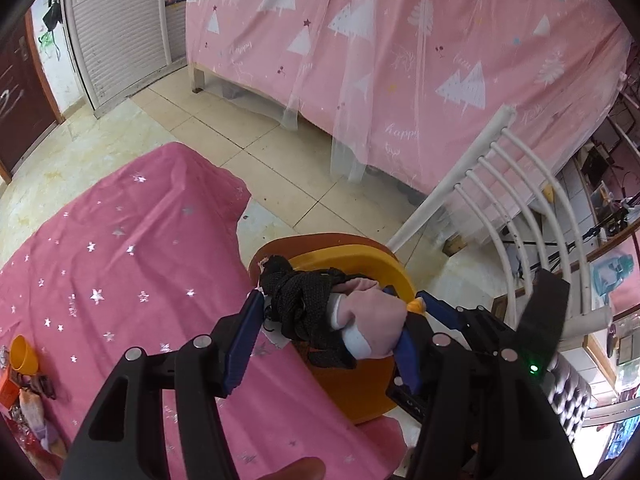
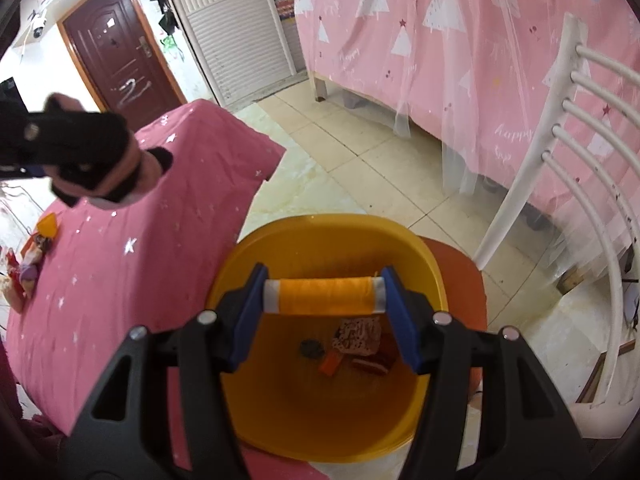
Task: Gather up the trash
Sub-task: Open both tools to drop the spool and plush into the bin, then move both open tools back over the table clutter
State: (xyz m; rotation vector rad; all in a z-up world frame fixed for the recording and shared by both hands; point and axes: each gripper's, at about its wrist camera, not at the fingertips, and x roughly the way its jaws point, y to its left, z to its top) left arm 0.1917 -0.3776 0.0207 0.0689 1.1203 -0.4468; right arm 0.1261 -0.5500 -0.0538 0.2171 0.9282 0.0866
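Observation:
My left gripper is shut on a bundle of black and pink cloth, held in the air beside the yellow basin. The bundle also shows at the upper left of the right wrist view. My right gripper is shut on an orange thread spool and holds it over the yellow basin. The basin sits on an orange chair seat and holds several small scraps.
A table under a pink star-printed cloth stands to the left, with a small orange cup and wrappers at its far left. A white chair back rises on the right. A pink-draped bed stands behind.

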